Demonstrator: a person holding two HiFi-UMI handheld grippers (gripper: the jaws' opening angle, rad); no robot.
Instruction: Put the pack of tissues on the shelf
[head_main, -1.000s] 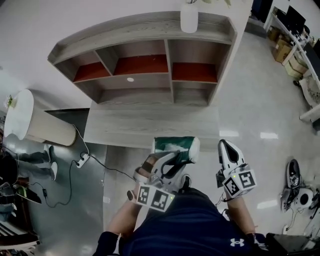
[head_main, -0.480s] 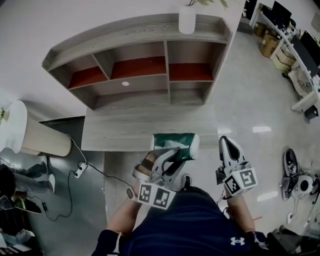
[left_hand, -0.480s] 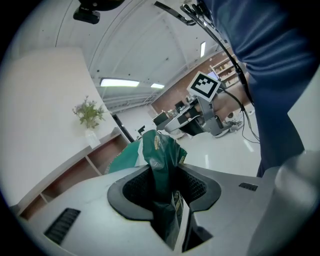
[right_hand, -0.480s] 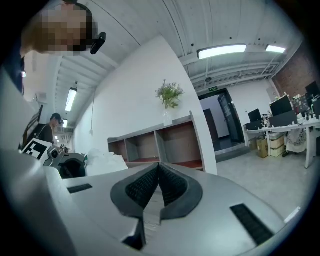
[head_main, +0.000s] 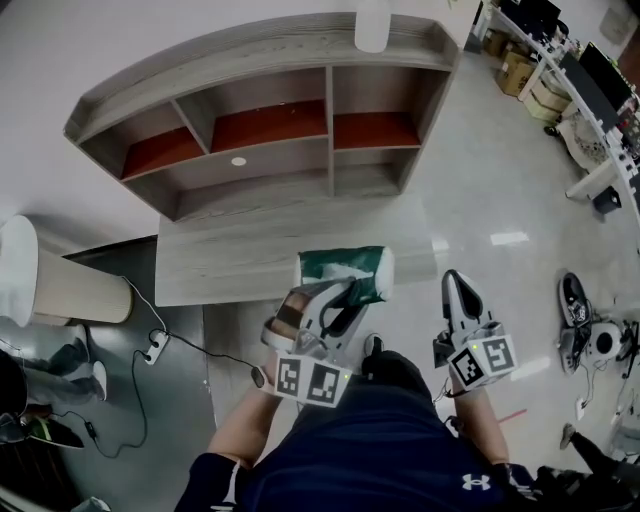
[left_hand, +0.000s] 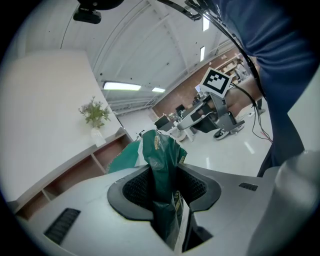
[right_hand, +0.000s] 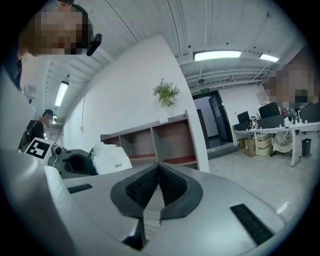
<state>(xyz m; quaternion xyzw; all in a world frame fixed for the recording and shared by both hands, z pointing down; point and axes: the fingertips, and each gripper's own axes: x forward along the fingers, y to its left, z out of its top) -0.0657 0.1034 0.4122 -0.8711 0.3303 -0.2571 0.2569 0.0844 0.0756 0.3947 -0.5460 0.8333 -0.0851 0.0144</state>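
the left gripper has its jaws clamped on the pack of tissues — the left gripper view shows the dark green wrapper pinched between the two ribbed pads and bunching up above them. from the head view the pack is a green and white bundle held out in front of the person, and it overlaps the near edge of a low wooden tabletop that stands before the shelf. the pack is not on the shelf; it is in the jaws, well short of the compartments.

the right gripper is held just to the right of the pack, apart from it. its own view shows the jaws pressed together with nothing between them; the head view gives only the top of the gripper and its marker cube.

the shelf has grey wood walls and red-brown boards in its upper compartments. a white vase stands on its top, cut off by the picture edge in the head view — the two gripper views show the green plant in it. the right gripper view also shows the pack's white end at the left, and desks with monitors far to the right.
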